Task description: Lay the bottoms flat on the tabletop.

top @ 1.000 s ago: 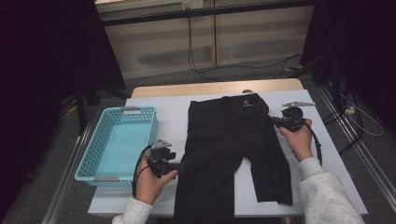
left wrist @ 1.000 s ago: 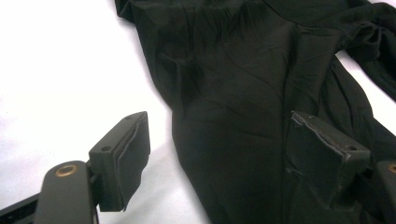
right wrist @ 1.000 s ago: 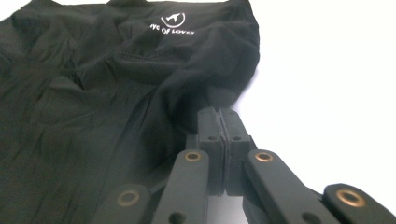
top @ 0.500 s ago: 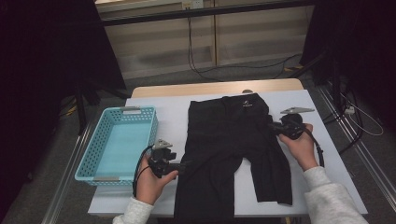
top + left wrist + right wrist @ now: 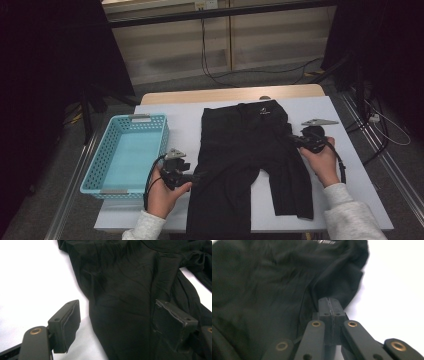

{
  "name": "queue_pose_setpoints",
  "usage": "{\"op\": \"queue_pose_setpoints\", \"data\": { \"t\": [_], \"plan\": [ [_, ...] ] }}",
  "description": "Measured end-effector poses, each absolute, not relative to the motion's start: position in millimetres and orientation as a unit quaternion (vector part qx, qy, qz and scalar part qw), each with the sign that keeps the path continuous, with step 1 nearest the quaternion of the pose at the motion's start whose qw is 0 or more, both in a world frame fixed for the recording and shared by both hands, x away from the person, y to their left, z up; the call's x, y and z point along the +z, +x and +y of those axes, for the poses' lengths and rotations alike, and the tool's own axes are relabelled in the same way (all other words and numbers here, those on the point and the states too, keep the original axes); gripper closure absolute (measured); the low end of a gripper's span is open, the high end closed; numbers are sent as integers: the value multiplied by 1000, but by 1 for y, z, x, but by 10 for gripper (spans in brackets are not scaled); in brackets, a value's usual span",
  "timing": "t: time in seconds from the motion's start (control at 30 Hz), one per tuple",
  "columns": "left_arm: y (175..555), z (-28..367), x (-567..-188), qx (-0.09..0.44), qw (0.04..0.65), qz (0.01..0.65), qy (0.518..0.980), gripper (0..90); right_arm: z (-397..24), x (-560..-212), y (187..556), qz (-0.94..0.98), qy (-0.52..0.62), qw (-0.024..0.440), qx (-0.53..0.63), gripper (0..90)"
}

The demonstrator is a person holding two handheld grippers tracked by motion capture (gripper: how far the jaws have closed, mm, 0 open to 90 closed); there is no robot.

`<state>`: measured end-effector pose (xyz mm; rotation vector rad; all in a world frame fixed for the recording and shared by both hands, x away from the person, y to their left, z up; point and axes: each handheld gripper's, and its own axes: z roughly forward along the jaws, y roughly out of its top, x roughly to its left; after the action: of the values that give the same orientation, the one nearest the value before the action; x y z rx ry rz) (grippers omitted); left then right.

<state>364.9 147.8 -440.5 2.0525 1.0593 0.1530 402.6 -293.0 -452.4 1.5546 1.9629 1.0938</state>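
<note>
Black shorts (image 5: 252, 160) on white table (image 5: 350, 170); turquoise basket (image 5: 95, 172) beside them.

Shorts lie flat near the table's middle, waistband toward the far edge with a small white logo, both legs pointing to the near edge. Left gripper (image 5: 196, 176), at the outer hem of the left leg: jaws stand wide apart, one pad over the white top, the other over the cloth, fabric between them but not pressed. Right gripper (image 5: 329, 305), at the right side seam just below the waist: jaws together, seemingly pinching the fabric's edge, though blur leaves the hold uncertain. Basket, perforated walls, sits at the table's left edge, just beside the shorts; nothing lies inside it.
</note>
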Motion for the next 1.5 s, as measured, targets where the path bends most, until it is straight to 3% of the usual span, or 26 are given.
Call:
{"op": "queue_pose_setpoints", "data": {
  "t": [0.27, 0.5, 0.73, 0.8, 0.9, 1.17, 1.37, 1.5],
  "plan": [
    [366, 147, -443, 59, 401, 424, 810, 226, -308, -448, 397, 697, 566, 231, 374, 871],
    [366, 148, -442, 59, 399, 421, 812, 226, -297, -445, 395, 711, 540, 243, 378, 715],
    [366, 147, -441, 61, 402, 422, 810, 226, -308, -455, 402, 693, 572, 257, 355, 643],
    [366, 147, -442, 61, 402, 424, 809, 226, -308, -458, 403, 697, 575, 235, 357, 689],
    [366, 146, -441, 60, 403, 423, 809, 226, -308, -466, 402, 707, 575, 214, 352, 890],
    [365, 145, -441, 61, 404, 420, 810, 226, -323, -461, 374, 703, 578, 209, 358, 888],
    [364, 141, -441, 59, 403, 418, 812, 226, -327, -461, 364, 692, 587, 225, 355, 668],
    [367, 140, -446, 56, 397, 422, 814, 226, -322, -454, 352, 698, 574, 223, 366, 588]
  ]
}}
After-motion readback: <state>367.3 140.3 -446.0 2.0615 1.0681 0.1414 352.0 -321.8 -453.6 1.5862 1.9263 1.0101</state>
